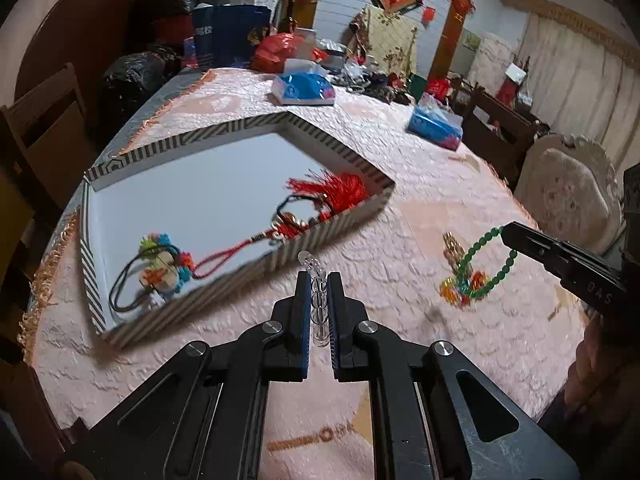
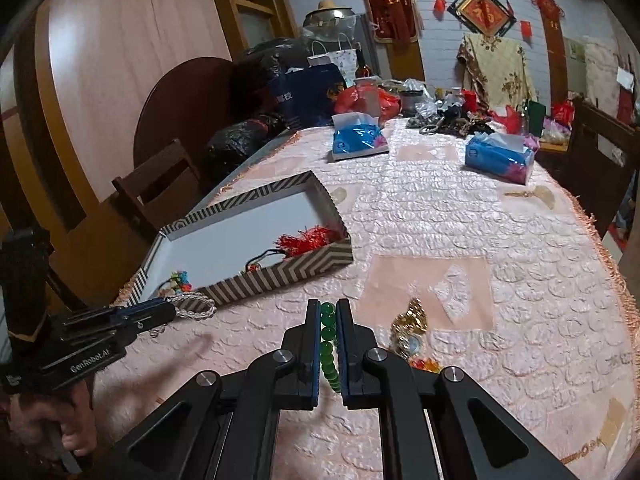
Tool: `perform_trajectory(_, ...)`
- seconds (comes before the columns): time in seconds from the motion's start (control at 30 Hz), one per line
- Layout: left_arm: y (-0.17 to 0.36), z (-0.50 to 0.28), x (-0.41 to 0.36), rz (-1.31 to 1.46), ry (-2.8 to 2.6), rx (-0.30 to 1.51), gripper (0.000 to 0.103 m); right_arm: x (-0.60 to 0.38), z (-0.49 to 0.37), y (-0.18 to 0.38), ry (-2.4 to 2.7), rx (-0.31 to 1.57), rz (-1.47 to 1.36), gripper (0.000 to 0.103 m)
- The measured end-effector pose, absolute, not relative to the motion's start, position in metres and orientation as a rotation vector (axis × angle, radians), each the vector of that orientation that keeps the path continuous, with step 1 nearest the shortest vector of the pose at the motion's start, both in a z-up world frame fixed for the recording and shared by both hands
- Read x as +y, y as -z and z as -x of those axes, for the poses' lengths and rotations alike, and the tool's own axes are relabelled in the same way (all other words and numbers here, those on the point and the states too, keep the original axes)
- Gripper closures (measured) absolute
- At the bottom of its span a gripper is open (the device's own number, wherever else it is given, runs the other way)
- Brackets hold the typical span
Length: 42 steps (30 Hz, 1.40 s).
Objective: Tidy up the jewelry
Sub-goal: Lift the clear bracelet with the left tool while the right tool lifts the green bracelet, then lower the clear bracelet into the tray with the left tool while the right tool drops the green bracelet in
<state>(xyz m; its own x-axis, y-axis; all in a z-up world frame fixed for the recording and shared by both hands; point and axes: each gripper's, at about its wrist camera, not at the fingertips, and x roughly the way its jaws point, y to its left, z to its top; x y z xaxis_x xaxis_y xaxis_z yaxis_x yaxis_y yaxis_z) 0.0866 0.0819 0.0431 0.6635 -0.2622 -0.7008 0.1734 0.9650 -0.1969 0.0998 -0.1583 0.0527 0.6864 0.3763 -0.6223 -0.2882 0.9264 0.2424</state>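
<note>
**Two bracelets in the tongs, box half filled**

Now the left tongs (image 1: 319, 304) are clamped on a clear bead bracelet (image 1: 316, 280), which stands between the two pads and reaches a little past the tips. These tongs hover just in front of the near wall of the striped box (image 1: 224, 280), not yet over it. The right tongs (image 2: 330, 340) are closed on a green bead bracelet (image 2: 329, 344); in the left view the green loop hangs from their tip above the pink cloth of the desk (image 2: 520, 280), near the small pile below.

Inside the box there lie already a red tassel charm (image 1: 336, 190) with its red cord, in the far right corner, and a colourful hair tie (image 1: 160, 264) with a black cord, in the near left corner. So I judge that part of the work is done.

Still outside, on the cloth beside the green bracelet, are a gold charm (image 2: 412, 320) and some orange and red beads (image 1: 460, 286). What remains, as I see it, is to put both held bracelets in the box, then these last pieces. Two blue tissue packs (image 2: 360, 140) lie far behind and do not concern the task.
</note>
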Motion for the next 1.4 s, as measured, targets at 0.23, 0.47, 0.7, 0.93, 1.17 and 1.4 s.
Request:
perform_trajectory(0.23,-0.055,-0.107,0.107,0.133,0.197,0.779,0.097,-0.142,-0.130,-0.071,-0.403,0.700,-0.129,0.096)
perform_trajectory(0.47,-0.048,-0.136,0.142,0.154,0.104,0.769,0.097,-0.116,-0.164,-0.081,-0.448,0.665,-0.120,0.097)
perform_trajectory(0.7,-0.030,-0.158,0.155,0.182,0.055,0.789,0.097,-0.083,-0.196,-0.080,-0.501,0.660,-0.124,0.097)
perform_trajectory(0.93,-0.018,-0.161,0.153,0.201,0.064,0.803,0.097,-0.049,-0.214,-0.050,-0.633,0.714,-0.187,0.096)
perform_trajectory(1.17,0.004,-0.166,0.156,0.197,0.009,0.858,0.097,-0.047,-0.232,-0.008,-0.627,0.841,-0.204,0.096)
perform_trajectory(1.4,0.007,-0.164,0.154,0.174,-0.004,0.855,0.097,-0.056,-0.243,0.006,-0.595,0.883,-0.220,0.096)
